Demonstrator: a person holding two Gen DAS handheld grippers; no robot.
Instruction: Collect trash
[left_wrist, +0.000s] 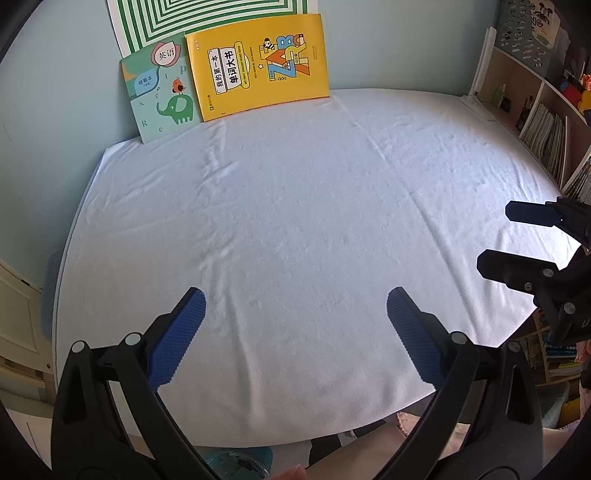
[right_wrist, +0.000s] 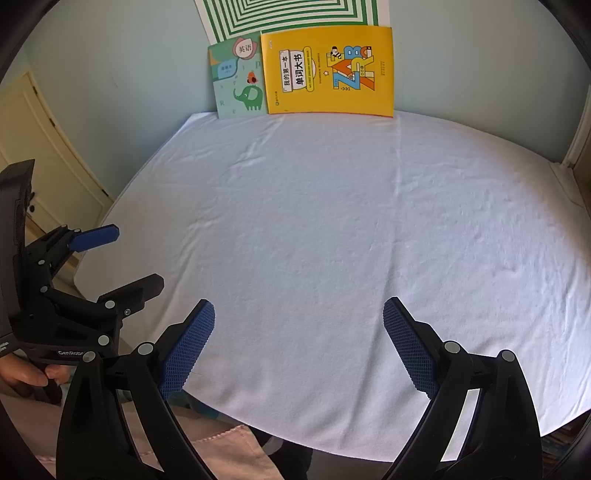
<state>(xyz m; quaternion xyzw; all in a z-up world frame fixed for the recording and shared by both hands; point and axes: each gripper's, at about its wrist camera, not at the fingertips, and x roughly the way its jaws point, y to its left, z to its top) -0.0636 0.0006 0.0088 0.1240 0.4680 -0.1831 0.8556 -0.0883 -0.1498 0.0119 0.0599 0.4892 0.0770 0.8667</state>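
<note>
No trash to be seen in either view. Left tongs (left_wrist: 295, 306) spread wide above the near edge of the worktop (left_wrist: 295, 221), blue pads (left_wrist: 177, 339) apart, pinching nothing; seen also from the right wrist at the far left (right_wrist: 136, 256), fingers parted, with a hand (right_wrist: 27, 374) on the grip below. Right tongs (right_wrist: 299, 319) likewise spread wide, holding nothing, hanging above the near edge; in the left wrist view at the far right (left_wrist: 495, 236), fingers parted. White cloth (right_wrist: 332, 240) lying over the worktop, lightly creased. At the far edge, leaning against the pale blue wall (left_wrist: 55, 92): a yellow book (left_wrist: 258, 66) and, just beside it on the left and partly behind it, a green book with an elephant (left_wrist: 159, 96). Behind both, a sheet with green and white stripes (left_wrist: 177, 18). To the right, shelves with books (left_wrist: 546, 136). To the left in the right wrist view, a cream door (right_wrist: 40, 147).
</note>
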